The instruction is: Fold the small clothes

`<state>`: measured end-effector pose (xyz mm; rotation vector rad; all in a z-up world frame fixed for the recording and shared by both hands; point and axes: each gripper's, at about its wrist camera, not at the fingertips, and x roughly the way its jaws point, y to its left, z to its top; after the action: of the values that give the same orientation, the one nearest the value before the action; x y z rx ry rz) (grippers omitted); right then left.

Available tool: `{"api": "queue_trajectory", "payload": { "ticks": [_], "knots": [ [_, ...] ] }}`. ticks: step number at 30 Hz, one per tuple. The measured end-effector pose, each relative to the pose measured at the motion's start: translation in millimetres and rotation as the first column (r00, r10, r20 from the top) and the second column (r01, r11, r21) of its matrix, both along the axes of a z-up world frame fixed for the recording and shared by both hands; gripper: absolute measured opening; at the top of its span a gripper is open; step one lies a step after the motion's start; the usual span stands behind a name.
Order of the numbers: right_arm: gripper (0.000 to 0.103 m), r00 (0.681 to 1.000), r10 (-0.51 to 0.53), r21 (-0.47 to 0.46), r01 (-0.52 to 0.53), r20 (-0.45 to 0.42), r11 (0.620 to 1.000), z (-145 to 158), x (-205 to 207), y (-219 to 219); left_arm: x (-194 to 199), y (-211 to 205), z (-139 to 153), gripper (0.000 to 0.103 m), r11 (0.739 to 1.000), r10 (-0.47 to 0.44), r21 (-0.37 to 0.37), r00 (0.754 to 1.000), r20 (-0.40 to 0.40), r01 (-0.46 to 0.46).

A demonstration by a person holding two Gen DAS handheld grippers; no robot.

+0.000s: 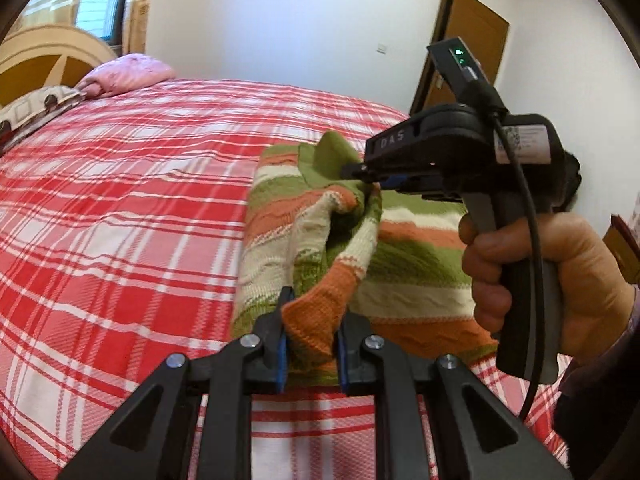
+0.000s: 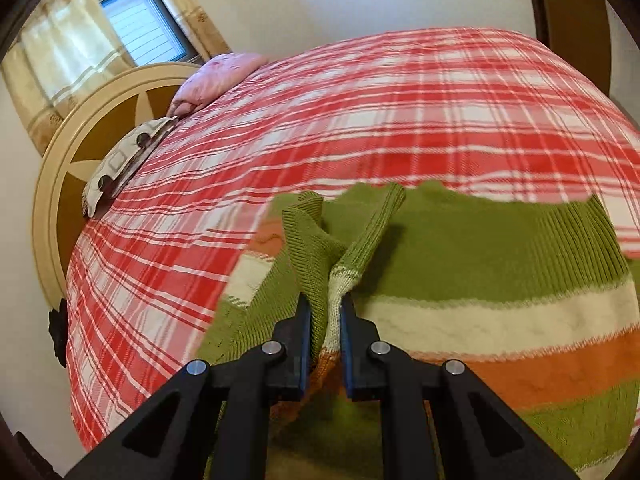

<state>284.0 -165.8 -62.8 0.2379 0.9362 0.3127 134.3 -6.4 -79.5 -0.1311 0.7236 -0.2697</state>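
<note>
A small knitted sweater [image 1: 420, 248] striped green, cream and orange lies on the red-and-white checked bedcover [image 1: 140, 200]. My left gripper [image 1: 310, 344] is shut on a raised orange-striped fold at the sweater's near edge. A person's hand [image 1: 560, 280] holds my right gripper [image 1: 360, 170], which pinches a green fold farther back. In the right wrist view, the right gripper [image 2: 325, 320] is shut on a green and cream ribbed fold of the sweater [image 2: 480, 264], lifted off the cover [image 2: 360, 120]. Both held folds hang above the rest of the garment.
A pink pillow [image 1: 128, 74] and a patterned pillow [image 1: 36, 104] lie at the bed's head by a round cream headboard [image 2: 80, 140]. A brown door [image 1: 468, 52] stands behind the bed. Bare bedcover stretches left of the sweater.
</note>
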Motion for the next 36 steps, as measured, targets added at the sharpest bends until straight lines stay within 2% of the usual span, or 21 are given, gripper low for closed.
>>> {"api": "queue_trajectory", "payload": {
  "ticks": [5, 13, 20, 26, 29, 36],
  "knots": [
    [0.012, 1.000, -0.021, -0.006, 0.021, -0.010, 1.000, -14.0, -3.9, -11.6, 5.1, -16.2, -10.0, 0.019, 0.999, -0.017, 0.033, 0.997, -0.069, 0.019],
    [0.012, 1.000, -0.022, -0.036, 0.022, -0.007, 0.999, -24.5, -2.9, -12.0, 7.5, -27.1, -14.5, 0.019, 0.997, -0.014, 0.076, 0.994, -0.104, 0.022],
    [0.012, 0.999, -0.018, -0.036, 0.019, 0.036, 0.999, -7.2, -8.5, -20.3, 8.6, -32.0, -11.7, 0.018, 0.996, -0.008, 0.089, 0.994, -0.108, 0.017],
    [0.012, 0.998, -0.024, -0.042, 0.027, 0.059, 0.999, -1.2, -18.0, -42.8, -2.5, -50.6, -1.7, 0.018, 0.993, -0.023, 0.118, 0.999, -0.049, 0.028],
    [0.012, 0.996, -0.036, -0.075, 0.042, 0.080, 0.996, 0.0, -22.0, -54.8, -6.9, -67.5, 0.6, 0.018, 0.989, -0.056, 0.137, 0.998, -0.025, 0.059],
    [0.012, 0.993, -0.054, -0.092, 0.064, 0.102, 0.994, 5.9, -27.9, -83.8, -6.0, -90.8, 2.0, 0.018, 0.987, -0.108, 0.114, 0.994, -0.031, 0.111]
  ]
}}
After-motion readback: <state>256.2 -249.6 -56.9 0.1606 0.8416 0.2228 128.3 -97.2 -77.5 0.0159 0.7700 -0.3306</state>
